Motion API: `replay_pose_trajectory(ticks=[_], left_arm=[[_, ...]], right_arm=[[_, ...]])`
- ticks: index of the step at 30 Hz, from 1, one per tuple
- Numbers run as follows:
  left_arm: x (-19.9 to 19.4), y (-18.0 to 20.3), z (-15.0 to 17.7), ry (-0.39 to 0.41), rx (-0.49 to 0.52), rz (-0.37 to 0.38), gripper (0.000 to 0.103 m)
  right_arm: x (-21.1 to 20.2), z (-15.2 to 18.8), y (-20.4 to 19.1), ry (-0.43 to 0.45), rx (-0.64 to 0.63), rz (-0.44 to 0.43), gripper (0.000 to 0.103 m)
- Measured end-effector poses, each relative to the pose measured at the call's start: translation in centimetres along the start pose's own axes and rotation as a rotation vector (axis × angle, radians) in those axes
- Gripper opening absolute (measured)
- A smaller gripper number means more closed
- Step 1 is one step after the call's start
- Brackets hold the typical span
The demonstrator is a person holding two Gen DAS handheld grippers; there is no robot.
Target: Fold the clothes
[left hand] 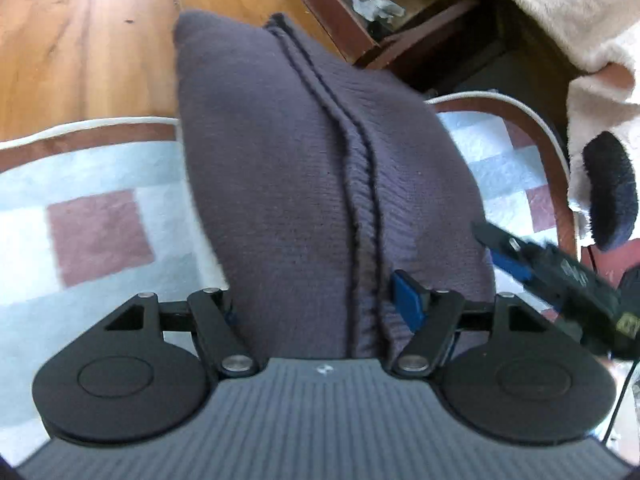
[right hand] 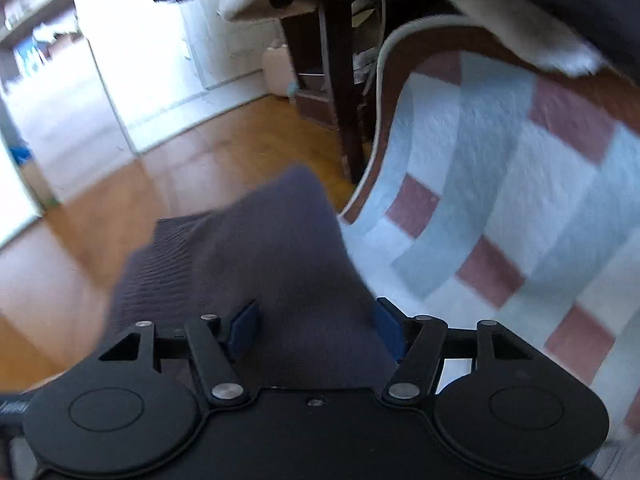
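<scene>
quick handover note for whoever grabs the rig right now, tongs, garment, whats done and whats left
Left tongs: shut on the garment, a dark purple-grey knit with a raised seam, lifted above the rug.
Right tongs: shut on the same garment, held up near the rug's edge, wood floor beyond.
Done: both ends gripped and lifted; no finished fold visible.
Left: lay it on the rug, fold, release.

No readable text, brand or number shows in either view. A small pale mark sits on the left gripper's (left hand: pixel 320 308) grey housing, too small to make out.
</scene>
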State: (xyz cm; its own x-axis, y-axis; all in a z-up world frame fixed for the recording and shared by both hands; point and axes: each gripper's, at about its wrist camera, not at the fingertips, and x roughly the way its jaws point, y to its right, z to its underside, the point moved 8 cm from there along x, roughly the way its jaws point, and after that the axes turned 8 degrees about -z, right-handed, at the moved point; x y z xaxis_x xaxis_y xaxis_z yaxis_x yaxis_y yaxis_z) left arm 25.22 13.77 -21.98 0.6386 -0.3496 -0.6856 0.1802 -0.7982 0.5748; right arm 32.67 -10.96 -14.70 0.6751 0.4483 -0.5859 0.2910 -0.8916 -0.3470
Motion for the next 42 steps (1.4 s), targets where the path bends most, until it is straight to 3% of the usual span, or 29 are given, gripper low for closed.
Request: replay_pose_trajectory(ticks=[5, 9, 15, 21, 24, 25, 26, 27, 28, 29, 30, 35, 37, 39, 41, 42], left_arm=[[-0.8, -0.5, 0.0, -0.013, -0.079, 0.036, 0.070], [-0.2, -1.1, 0.1, -0.032, -0.107, 0.027, 0.070], [-0.3, -1.3, 1.1, -0.089, -0.072, 0.074, 0.071], [0.8, -1.8, 0.3, -0.109, -0.123, 0.101, 0.074], [0.9, -1.6, 0.3, -0.114, -0.153, 0.135, 0.071], [0.7, -1.0, 0.3, -0.108, -0.132, 0.161, 0.066], [0.4, -0.3, 0.4, -0.102, -0.107, 0.190, 0.065], [0.1, 0.4, 0.2, -0.100, -0.091, 0.207, 0.064], [-0.2, 1.0, 0.1, -0.098, -0.078, 0.222, 0.054], [-0.5, 1.5, -0.3, -0.101, -0.069, 0.229, 0.044], [-0.7, 2.0, -0.7, -0.104, -0.061, 0.235, 0.040], [-3.7, 6.7, -1.8, -0.080, -0.015, 0.330, 0.038], [-3.6, 8.3, -0.5, -0.114, 0.021, 0.275, 0.044], [-1.9, 8.1, 1.7, -0.183, 0.041, 0.098, 0.044], [0.1, 7.1, 4.0, -0.233, 0.098, -0.075, 0.044], [0.7, 6.7, 4.8, -0.243, 0.124, -0.123, 0.045]], right_arm=[[-3.0, 3.8, 2.5, 0.003, 0.055, -0.010, 0.075], [-3.5, 5.7, 5.0, 0.013, 0.247, -0.116, 0.078], [-4.4, 7.8, 8.4, 0.032, 0.511, -0.262, 0.078], [-3.0, 6.6, 7.5, 0.061, 0.469, -0.262, 0.079], [-1.8, 7.1, 6.2, 0.040, 0.484, -0.314, 0.082], [-2.0, 7.1, 5.6, 0.056, 0.497, -0.359, 0.082], [-2.1, 6.8, 4.8, 0.054, 0.504, -0.423, 0.077], [-2.3, 6.4, 4.1, 0.050, 0.487, -0.442, 0.050], [-2.5, 5.9, 3.5, 0.052, 0.452, -0.422, 0.038], [-2.9, 5.1, 3.0, 0.055, 0.411, -0.400, 0.034], [-3.4, 4.0, 2.4, 0.059, 0.365, -0.374, 0.030], [-10.3, -2.6, -0.6, 0.176, 0.147, -0.274, 0.023], [-11.1, -1.8, 0.4, 0.158, 0.126, -0.241, 0.024], [-11.2, -0.4, 2.0, 0.113, 0.141, -0.214, 0.026], [-9.1, 2.8, 5.3, 0.025, 0.229, -0.103, 0.028], [-7.7, 4.8, 7.1, -0.034, 0.272, -0.013, 0.031]])
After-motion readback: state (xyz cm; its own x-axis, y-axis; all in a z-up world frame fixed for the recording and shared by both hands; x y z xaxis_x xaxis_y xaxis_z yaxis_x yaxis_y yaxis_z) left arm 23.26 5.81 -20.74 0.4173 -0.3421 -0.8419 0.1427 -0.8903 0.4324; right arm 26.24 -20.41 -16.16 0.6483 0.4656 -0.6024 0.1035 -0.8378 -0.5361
